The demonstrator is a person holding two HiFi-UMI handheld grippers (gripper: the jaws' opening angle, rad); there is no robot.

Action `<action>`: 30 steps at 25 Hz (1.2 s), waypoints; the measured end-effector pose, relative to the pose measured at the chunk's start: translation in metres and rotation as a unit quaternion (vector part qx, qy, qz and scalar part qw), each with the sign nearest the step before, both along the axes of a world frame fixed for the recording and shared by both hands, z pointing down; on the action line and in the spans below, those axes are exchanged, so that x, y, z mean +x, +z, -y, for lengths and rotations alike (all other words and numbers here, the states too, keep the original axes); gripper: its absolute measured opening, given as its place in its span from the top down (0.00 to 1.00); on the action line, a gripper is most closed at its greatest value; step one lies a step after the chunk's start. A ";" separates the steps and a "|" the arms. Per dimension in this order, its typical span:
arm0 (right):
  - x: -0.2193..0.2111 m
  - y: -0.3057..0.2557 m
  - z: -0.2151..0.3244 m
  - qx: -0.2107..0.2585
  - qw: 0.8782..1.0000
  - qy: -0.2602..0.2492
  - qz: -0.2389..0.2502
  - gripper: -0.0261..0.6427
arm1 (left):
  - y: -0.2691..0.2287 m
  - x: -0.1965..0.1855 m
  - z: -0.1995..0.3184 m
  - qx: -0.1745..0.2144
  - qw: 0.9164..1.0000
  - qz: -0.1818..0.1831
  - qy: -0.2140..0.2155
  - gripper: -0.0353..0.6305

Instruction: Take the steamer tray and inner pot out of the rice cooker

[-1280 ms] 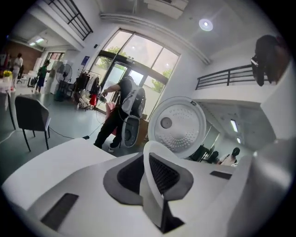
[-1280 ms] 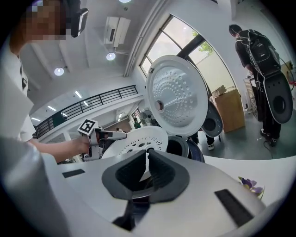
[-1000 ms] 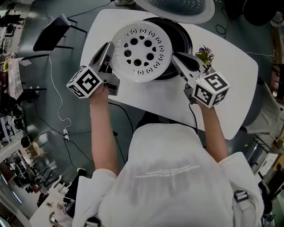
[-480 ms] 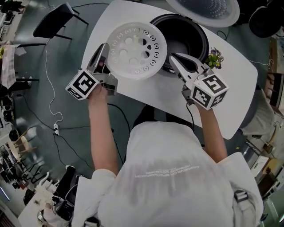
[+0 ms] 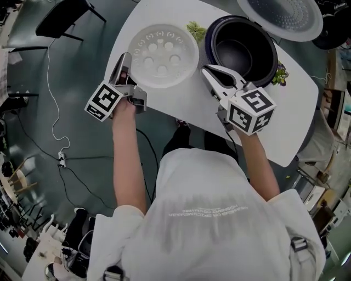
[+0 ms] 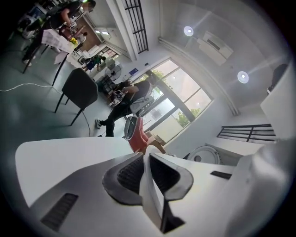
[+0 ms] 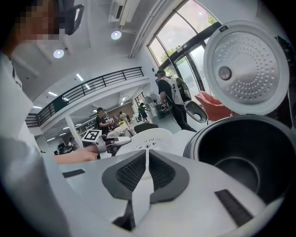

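Desk [image 5: 197, 110]: carries all | rice cooker [image 5: 211, 38]: lid up, inner pot [image 5: 244, 55] still seated, at 1 o'clock from right claw [image 5: 205, 68], the nearer one, pinched together and empty | steamer tray [image 5: 163, 55]: out, at cooker's 9 o'clock, rim clamped in left claw [image 5: 126, 57] | writing: none legible.

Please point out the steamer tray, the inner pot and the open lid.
steamer tray [image 5: 163, 56], head view, the middle of its perforated floor.
inner pot [image 5: 245, 54], head view, its dark bottom inside the cooker.
lid [image 5: 285, 15], head view, its dotted inner face.
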State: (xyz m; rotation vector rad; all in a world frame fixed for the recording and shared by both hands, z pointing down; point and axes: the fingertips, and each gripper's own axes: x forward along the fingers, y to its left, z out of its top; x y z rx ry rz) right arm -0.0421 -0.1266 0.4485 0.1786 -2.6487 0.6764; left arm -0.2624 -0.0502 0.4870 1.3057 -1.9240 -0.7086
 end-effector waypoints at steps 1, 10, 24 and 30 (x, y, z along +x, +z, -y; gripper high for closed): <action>-0.005 0.002 -0.006 -0.005 1.000 -0.004 -0.005 0.90 | 0.008 -0.004 -0.004 -0.005 1.000 -0.007 -0.004 0.88; -0.063 0.039 -0.037 -0.075 0.996 -0.007 -0.047 0.90 | 0.074 -0.037 -0.027 -0.057 0.998 -0.038 -0.017 0.87; -0.143 0.071 -0.037 -0.095 0.991 -0.003 -0.091 0.90 | 0.123 -0.120 0.008 -0.006 0.996 -0.067 -0.052 0.86; -0.147 0.074 -0.034 -0.098 0.990 0.013 -0.098 0.90 | 0.139 -0.125 0.022 -0.003 0.994 -0.084 -0.063 0.86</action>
